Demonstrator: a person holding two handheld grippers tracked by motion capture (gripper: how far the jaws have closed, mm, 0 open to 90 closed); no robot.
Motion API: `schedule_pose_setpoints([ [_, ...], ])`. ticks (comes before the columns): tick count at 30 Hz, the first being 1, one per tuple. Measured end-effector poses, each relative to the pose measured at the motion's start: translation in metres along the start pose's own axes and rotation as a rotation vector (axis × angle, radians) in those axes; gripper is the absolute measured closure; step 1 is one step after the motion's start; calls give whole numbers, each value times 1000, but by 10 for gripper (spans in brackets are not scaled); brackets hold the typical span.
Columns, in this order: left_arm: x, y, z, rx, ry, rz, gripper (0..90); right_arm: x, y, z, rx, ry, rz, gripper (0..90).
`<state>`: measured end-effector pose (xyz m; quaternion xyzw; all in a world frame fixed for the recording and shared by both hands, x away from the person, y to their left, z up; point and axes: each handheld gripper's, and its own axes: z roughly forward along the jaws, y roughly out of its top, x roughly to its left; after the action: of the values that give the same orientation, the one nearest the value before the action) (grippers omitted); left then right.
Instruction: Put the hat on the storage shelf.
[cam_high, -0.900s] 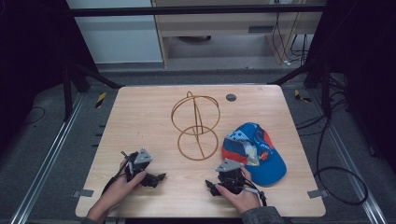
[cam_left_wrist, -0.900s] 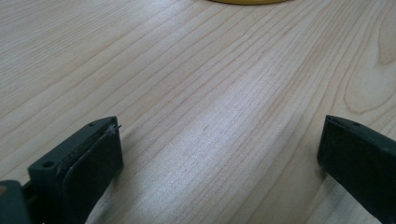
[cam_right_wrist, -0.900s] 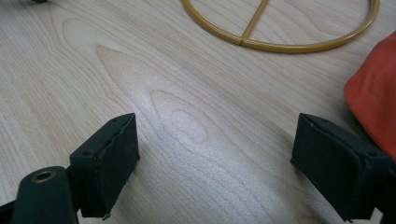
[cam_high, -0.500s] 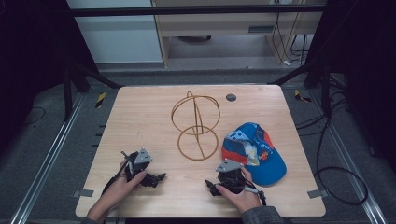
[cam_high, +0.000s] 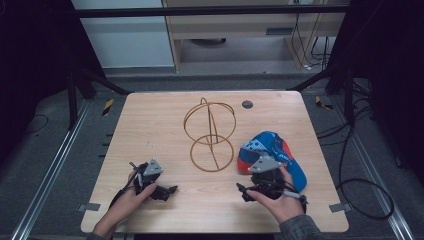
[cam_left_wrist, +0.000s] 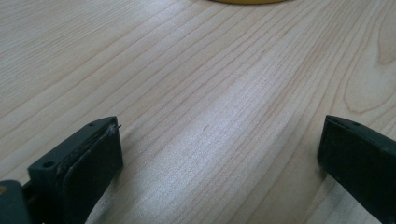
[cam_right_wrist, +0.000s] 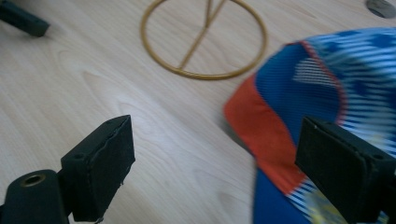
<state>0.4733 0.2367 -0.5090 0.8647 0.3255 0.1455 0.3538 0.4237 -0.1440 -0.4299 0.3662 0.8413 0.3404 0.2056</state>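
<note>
A: Where does the work stand?

B: At the very start, I'd say. The right tongs (cam_high: 243, 191) sit low on the table (cam_high: 150, 125) just beside the cap (cam_high: 280, 150), jaws spread wide and holding nothing. In the right gripper view the cap's (cam_right_wrist: 322, 93) orange-edged side lies between those jaws, one black jaw over the blue cloth, the other over bare wood.

A: And the left tongs?

B: The left tongs (cam_high: 167, 190) rest near the table's front edge, well apart from the cap, also spread and empty. Its own view has plain wood between the jaws.

A: So what comes next?

B: Probably taking hold of the cap: slide the right tongs forward until the cloth edge is between the jaws, then pinch. The wire stand (cam_high: 210, 135) is near the cap, towards the table's middle; it looks meant to receive it.

A: Any containers?

B: None that I can see; the wire stand carries nothing.
</note>
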Motion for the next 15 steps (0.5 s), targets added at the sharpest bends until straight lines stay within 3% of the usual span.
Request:
schedule_pose_setpoints([
  [1, 0, 0, 0, 0, 0, 0, 0, -15, 1, -6, 20, -15, 19, 118],
  [2, 0, 0, 0, 0, 0, 0, 0, -15, 1, -6, 20, -15, 19, 118],
  [3, 0, 0, 0, 0, 1, -1, 0, -28, 0, -10, 51, -49, 33, 126],
  [5, 0, 0, 0, 0, 1, -1, 0, -35, -1, -13, 54, -57, 39, 132],
  [8, 0, 0, 0, 0, 1, -1, 0, -61, -6, -19, 108, -49, 103, 136],
  [10, 0, 0, 0, 0, 1, -1, 0, -66, -7, -19, 121, -41, 112, 143],
  [11, 0, 0, 0, 0, 1, -1, 0, -78, -8, -22, 143, -42, 132, 161],
  [12, 0, 0, 0, 0, 1, -1, 0, -78, -8, -22, 143, -42, 132, 161],
  [15, 0, 0, 0, 0, 1, -2, 0, -100, -4, -28, 172, -12, 192, 193],
])
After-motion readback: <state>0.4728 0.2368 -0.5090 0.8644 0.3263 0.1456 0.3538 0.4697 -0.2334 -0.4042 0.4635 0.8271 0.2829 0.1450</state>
